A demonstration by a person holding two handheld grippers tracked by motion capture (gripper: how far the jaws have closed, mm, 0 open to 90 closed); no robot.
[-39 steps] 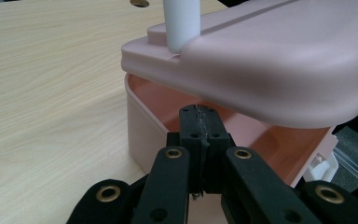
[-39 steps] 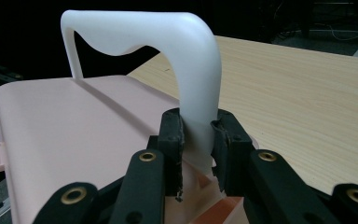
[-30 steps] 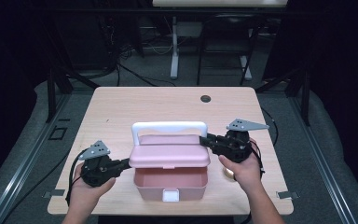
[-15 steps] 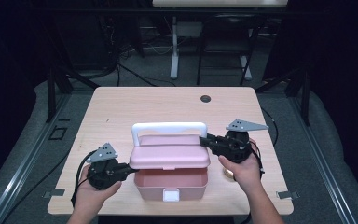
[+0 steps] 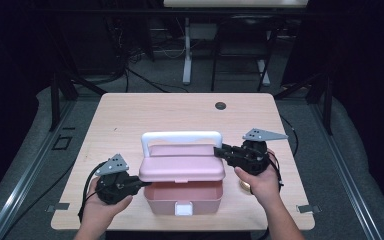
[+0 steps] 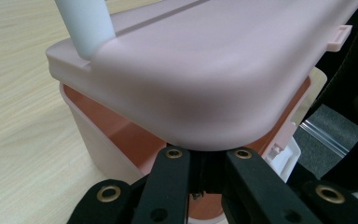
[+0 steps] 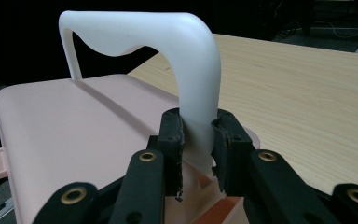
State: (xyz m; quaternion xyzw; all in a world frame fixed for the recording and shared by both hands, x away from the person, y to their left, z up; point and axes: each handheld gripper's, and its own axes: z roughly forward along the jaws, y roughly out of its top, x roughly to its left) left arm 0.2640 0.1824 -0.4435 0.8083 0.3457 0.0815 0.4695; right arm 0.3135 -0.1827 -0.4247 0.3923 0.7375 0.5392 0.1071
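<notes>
right gripper [image 7: 196, 140] clamped on white handle [image 7: 186, 60] to hold pink lid [image 5: 182, 167] raised off box [image 5: 184, 197]; left gripper [image 6: 205, 161] shut, empty, tucked under lid's edge as prop.

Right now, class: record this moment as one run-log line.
right gripper: jaws shut on white handle | left gripper: jaws shut, under pink lid edge | lid: raised | pink box: open, on table
</notes>
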